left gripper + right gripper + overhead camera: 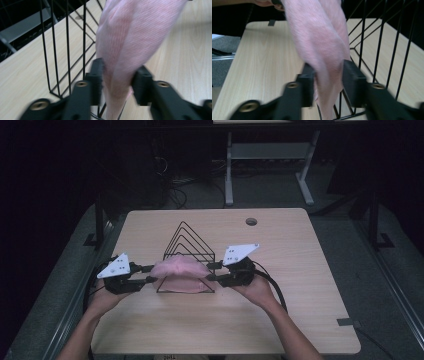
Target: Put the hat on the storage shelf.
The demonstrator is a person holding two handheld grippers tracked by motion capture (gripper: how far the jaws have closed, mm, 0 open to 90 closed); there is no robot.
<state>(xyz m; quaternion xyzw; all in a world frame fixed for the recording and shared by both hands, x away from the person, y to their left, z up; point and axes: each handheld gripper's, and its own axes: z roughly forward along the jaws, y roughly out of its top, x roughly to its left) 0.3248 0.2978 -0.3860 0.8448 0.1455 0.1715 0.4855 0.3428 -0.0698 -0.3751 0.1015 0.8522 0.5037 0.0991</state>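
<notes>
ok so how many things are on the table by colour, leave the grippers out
pink cloth: 1
black wire rack: 1
total: 2

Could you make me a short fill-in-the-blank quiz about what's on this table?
1. The cloth stretched between the two grippers is ____ in colour.
2. The black wire rack has frames shaped like ____.
3. The tabletop is made of light ____.
4. The left gripper and right gripper each have the cloth between their ____.

Missing words: pink; triangles; wood; jaws
</notes>
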